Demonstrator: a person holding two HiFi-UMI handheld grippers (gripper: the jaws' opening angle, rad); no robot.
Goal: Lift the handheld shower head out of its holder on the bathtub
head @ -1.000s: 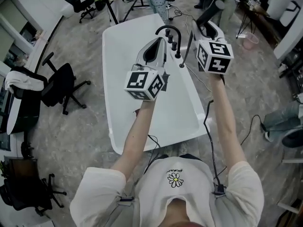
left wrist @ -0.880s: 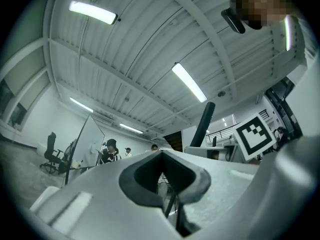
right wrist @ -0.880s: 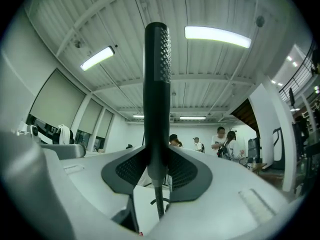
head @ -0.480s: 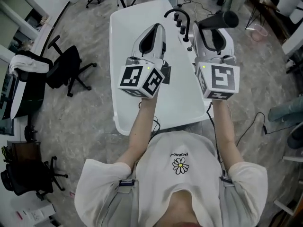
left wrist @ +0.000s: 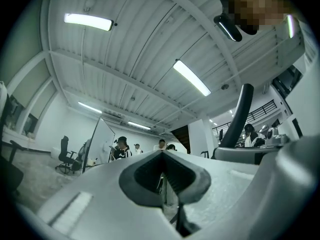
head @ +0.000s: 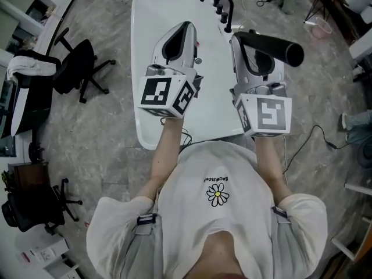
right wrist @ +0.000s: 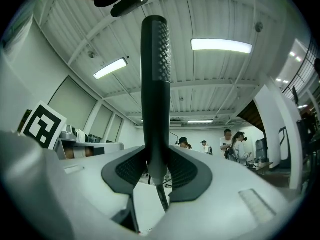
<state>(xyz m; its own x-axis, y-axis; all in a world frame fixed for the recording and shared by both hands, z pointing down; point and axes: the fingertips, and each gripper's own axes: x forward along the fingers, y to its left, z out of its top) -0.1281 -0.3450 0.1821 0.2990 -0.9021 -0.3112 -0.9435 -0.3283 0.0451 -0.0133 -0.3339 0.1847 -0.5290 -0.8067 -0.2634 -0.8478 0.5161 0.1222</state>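
My right gripper (head: 251, 45) is shut on the black handheld shower head (head: 273, 46), which sticks out to the right, well above the white bathtub (head: 145, 57). In the right gripper view the shower head (right wrist: 155, 74) stands straight up between the dark pads (right wrist: 182, 171), and its hose (right wrist: 161, 196) hangs below. The black tub faucet (head: 219, 3) with its knobs stands on the tub's far right rim. My left gripper (head: 180, 39) hovers over the tub, jaws together with nothing between them; the left gripper view shows its pads (left wrist: 192, 176) meeting, pointing up at the ceiling.
A black office chair (head: 78, 68) stands left of the tub, and a second chair (head: 26, 208) is at lower left. Cables (head: 317, 135) trail on the floor at right. Several people stand far off in both gripper views.
Both grippers have drawn back toward me and tipped upward. The shower head, held in the right gripper, has swung from upright beside the faucet to lying out to the right.
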